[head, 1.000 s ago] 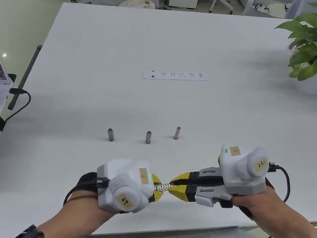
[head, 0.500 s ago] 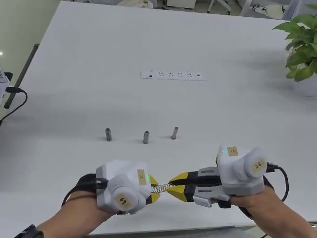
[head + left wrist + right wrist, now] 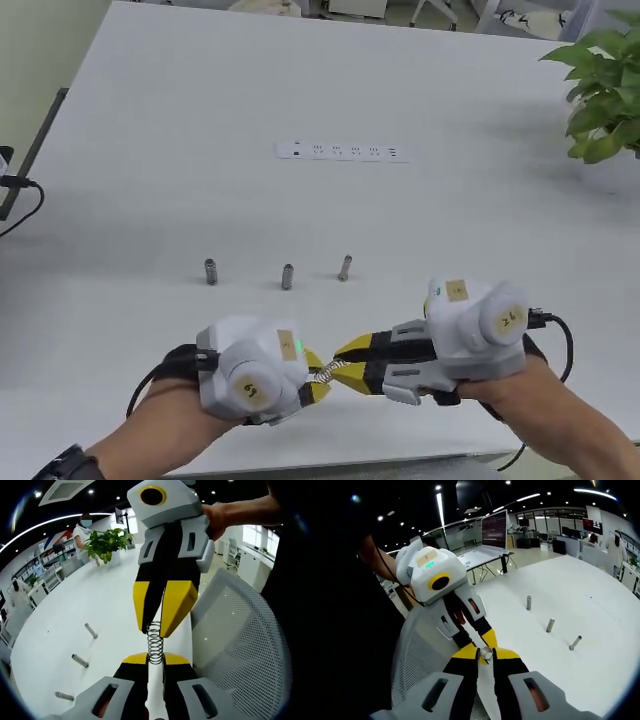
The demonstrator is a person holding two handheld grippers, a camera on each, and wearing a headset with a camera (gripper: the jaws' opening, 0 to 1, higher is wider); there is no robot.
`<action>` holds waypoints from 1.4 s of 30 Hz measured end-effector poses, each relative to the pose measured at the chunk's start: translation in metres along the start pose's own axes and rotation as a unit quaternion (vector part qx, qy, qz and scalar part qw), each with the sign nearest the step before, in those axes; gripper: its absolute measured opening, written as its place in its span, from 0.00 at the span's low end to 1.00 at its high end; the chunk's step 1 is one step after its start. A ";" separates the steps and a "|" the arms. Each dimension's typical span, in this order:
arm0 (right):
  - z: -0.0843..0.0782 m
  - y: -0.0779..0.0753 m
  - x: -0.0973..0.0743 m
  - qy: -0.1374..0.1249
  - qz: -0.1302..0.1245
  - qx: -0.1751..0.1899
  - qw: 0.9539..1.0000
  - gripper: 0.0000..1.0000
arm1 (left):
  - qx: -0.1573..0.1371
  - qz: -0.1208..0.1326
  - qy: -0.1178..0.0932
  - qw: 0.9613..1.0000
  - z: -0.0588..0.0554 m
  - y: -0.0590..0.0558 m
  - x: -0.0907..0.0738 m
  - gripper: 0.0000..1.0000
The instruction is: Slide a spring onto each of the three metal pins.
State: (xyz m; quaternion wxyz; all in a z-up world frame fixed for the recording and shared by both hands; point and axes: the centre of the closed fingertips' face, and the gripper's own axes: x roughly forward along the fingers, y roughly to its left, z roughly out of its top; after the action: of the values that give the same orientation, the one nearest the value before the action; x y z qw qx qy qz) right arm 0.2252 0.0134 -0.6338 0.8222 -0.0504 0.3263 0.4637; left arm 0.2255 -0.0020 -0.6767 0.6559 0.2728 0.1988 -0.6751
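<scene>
A small steel spring (image 3: 325, 372) spans the gap between the two grippers at the table's near edge. My left gripper (image 3: 312, 378) is shut on one end of it (image 3: 155, 647). My right gripper (image 3: 345, 366) faces it tip to tip and is shut on the other end, which shows as a ring (image 3: 486, 653) between its jaws. Three metal pins stand in a row on the white table (image 3: 330, 90): left pin (image 3: 210, 271), middle pin (image 3: 287, 277), right pin (image 3: 344, 267). The left and middle pins look coiled with springs; the right one looks bare and leans.
A white power strip (image 3: 343, 151) lies beyond the pins. A potted plant (image 3: 600, 85) stands at the far right, and a black cable (image 3: 20, 190) runs along the left edge. A mesh chair back (image 3: 240, 645) sits below the table edge.
The head camera has drifted, so the whole scene sits a little further left. The right gripper's body has risen slightly. The spring stays held between both tips.
</scene>
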 end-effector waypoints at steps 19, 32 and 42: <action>-0.015 -0.001 -0.004 0.077 0.005 -0.067 0.995 0.13 | -0.009 -0.003 -0.010 1.000 0.005 -0.002 0.005 0.02; -0.019 -0.003 -0.006 0.125 0.012 -0.121 0.985 0.19 | 0.002 -0.010 -0.011 1.000 0.009 -0.007 0.006 0.02; -0.025 0.000 -0.001 0.150 0.027 -0.150 0.977 0.18 | 0.011 -0.014 -0.010 1.000 0.011 -0.009 0.006 0.02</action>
State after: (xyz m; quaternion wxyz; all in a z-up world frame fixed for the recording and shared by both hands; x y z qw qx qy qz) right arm 0.2129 0.0030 -0.6533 0.7343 -0.2336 0.3740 0.5161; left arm 0.2155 -0.0127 -0.6727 0.6452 0.2699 0.1890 -0.6893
